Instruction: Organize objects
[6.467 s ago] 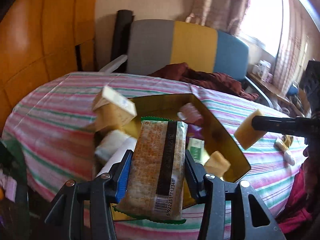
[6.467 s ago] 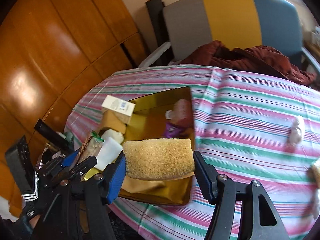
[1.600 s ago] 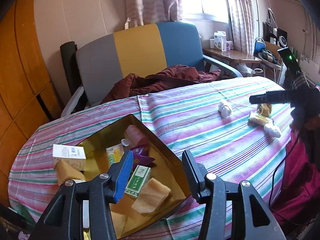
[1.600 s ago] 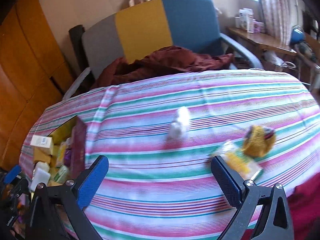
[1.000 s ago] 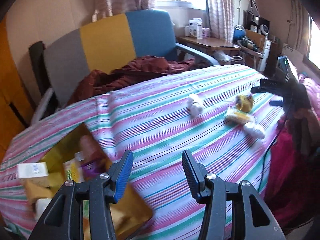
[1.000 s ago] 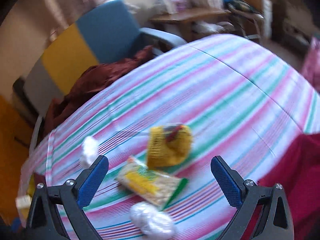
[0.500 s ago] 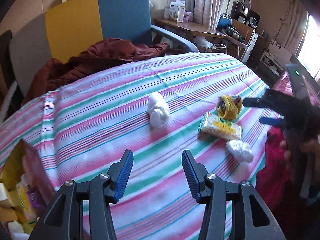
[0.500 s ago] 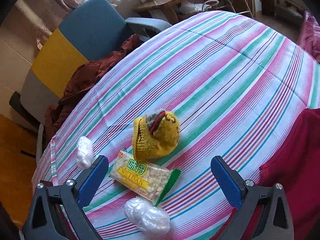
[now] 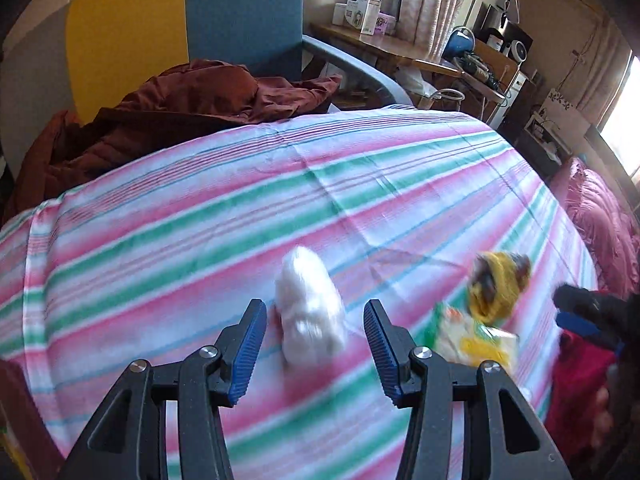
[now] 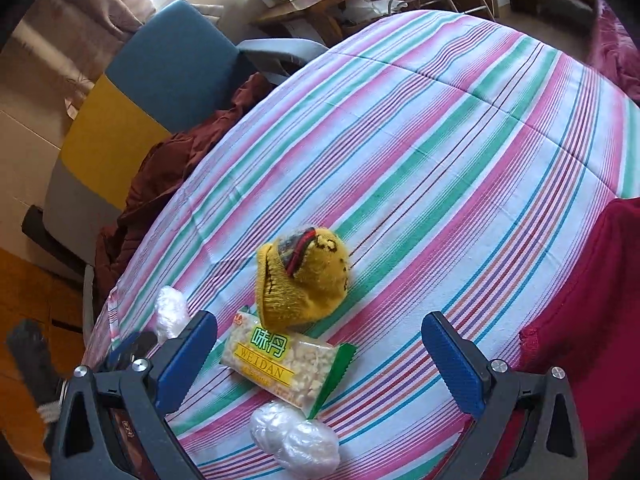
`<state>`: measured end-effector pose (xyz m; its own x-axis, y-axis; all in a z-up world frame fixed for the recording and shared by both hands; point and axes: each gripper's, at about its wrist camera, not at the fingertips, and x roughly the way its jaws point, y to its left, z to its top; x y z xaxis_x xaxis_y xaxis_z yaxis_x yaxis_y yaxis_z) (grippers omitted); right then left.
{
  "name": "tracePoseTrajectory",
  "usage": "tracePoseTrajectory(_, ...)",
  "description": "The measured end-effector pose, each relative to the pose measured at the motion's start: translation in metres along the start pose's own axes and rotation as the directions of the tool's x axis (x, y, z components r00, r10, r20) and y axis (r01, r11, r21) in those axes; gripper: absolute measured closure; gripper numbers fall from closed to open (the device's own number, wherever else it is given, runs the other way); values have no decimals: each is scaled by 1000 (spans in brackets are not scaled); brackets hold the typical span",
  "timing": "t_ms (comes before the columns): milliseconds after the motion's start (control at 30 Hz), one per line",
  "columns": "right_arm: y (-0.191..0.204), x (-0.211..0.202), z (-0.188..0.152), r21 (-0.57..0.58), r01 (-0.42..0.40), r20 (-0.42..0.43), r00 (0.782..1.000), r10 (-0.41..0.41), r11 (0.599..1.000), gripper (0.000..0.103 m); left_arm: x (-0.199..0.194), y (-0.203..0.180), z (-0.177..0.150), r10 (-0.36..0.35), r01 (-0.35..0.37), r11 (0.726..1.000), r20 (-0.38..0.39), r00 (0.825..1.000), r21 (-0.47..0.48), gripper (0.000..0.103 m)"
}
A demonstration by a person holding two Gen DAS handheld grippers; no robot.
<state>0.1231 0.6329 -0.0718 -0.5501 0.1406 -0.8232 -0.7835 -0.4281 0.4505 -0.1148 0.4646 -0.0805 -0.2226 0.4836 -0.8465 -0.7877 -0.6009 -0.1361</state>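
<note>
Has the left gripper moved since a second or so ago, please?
Yes. The left gripper has swung away from the gold box, across the striped tablecloth, and now frames the white bundle, jaws open.

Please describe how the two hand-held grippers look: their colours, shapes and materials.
Both the left gripper and the right gripper have black angular plastic frames with triangular cut-outs, silver round screws, and two fingers faced with ribbed blue pads.

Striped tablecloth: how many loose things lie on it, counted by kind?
White plastic-wrapped bundles: 2
Snack packets: 1
Yellow knitted things: 1
Total: 4
</note>
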Motion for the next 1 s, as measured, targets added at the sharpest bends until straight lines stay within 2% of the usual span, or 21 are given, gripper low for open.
tracePoseTrajectory(233,0,11,2,-7,19,-25,999,-19,1000,0,38,3,15,21,-20,1000,-46,999,20,52)
tracePoseTrajectory(333,0,12,2,-41,12,-44,999,-13,999,0,52,6,10,32,-30,999,-66,997,25,63)
tracePoseTrajectory(367,1,13,2,-46,13,-46,999,-15,999,0,51,6,8,38,-37,999,-43,998,35,68)
tracePoseTrajectory(467,5,17,1,-68,9,-63,998,-14,998,0,47,6,-2,39,-38,997,-18,999,74,70)
tracePoseTrajectory(833,12,22,-2,-117,15,-94,995,-26,993,0,17,1,-50,46,-45,998,-34,998,34,71)
tracePoseTrajectory(1000,17,27,-7,-144,0,-136,991,-19,990,0,2,-5,-78,52,-51,998,-36,998,31,71)
